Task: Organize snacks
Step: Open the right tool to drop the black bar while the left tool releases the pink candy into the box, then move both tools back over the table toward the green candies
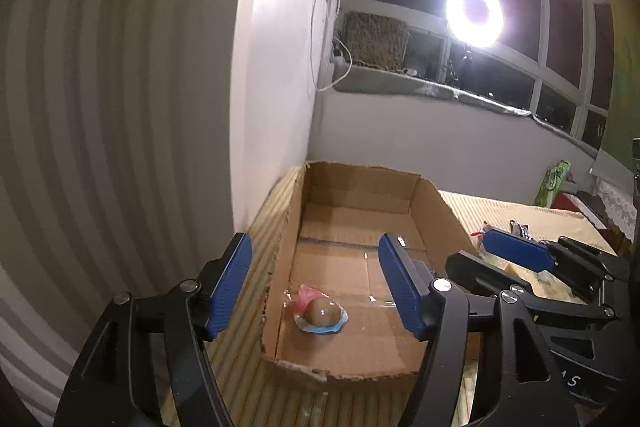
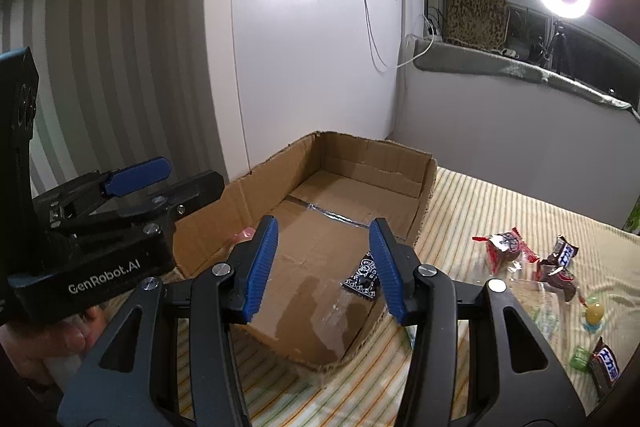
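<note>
Snacks: pink-wrapped candy (image 1: pixel 320 313), black packet (image 2: pixel 362 277) in cardboard box (image 2: pixel 236 203) (others outside); left gripper (image 1: pixel 316 287), right gripper (image 2: pixel 324 263) apart, empty.

Left hand-held gripper (image 1: pixel 316 287) hovers over the near end of the cardboard box (image 1: pixel 430 203), blue pads (image 1: pixel 230 287) standing apart with nothing between them. Down on the box floor lies one wrapped candy (image 1: pixel 322 313), brown ball in clear wrap with pink and blue edges, close to the left wall. Off to the right, the right hand-held gripper (image 1: pixel 516 251) reaches across the striped surface (image 1: pixel 520 215) beside the box. A ring light (image 1: pixel 474 13) glares from the window.
</note>
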`<state>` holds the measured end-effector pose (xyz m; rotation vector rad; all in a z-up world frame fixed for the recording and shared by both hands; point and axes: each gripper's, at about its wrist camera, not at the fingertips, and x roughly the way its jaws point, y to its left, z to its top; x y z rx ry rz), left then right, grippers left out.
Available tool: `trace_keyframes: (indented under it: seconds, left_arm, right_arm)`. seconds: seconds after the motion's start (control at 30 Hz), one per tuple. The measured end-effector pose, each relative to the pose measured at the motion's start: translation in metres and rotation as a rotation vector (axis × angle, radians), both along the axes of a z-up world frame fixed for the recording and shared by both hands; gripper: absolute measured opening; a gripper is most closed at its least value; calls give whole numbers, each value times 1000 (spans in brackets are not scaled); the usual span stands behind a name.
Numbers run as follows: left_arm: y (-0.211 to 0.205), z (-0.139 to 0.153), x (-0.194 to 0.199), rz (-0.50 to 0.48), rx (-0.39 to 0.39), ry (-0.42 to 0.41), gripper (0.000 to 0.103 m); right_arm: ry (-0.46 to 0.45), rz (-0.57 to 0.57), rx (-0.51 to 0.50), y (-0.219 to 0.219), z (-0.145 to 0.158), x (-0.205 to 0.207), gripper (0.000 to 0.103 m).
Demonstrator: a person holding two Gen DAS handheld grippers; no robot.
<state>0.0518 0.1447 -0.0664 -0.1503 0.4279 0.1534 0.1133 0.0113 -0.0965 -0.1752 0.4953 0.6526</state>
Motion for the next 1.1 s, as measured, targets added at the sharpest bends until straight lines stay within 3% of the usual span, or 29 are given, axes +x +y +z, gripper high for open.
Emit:
trace_keyframes:
  seconds: [0.3, 0.53, 0.77, 1.1]
  left_arm:
    - [-12, 13, -14, 10, 40, -22, 72]
    - [-43, 20, -12, -26, 97, -25, 72]
    - [-95, 27, -4, -103, 155, -25, 74]
    - [-174, 23, 0, -272, 195, -19, 77]
  right_arm:
    - [-24, -17, 37, -23, 13, -22, 50]
    - [-30, -78, 91, -71, 16, -34, 50]
    - [-32, -196, 140, -141, 19, -42, 50]
    - [-50, -401, 136, -231, 20, -66, 52]
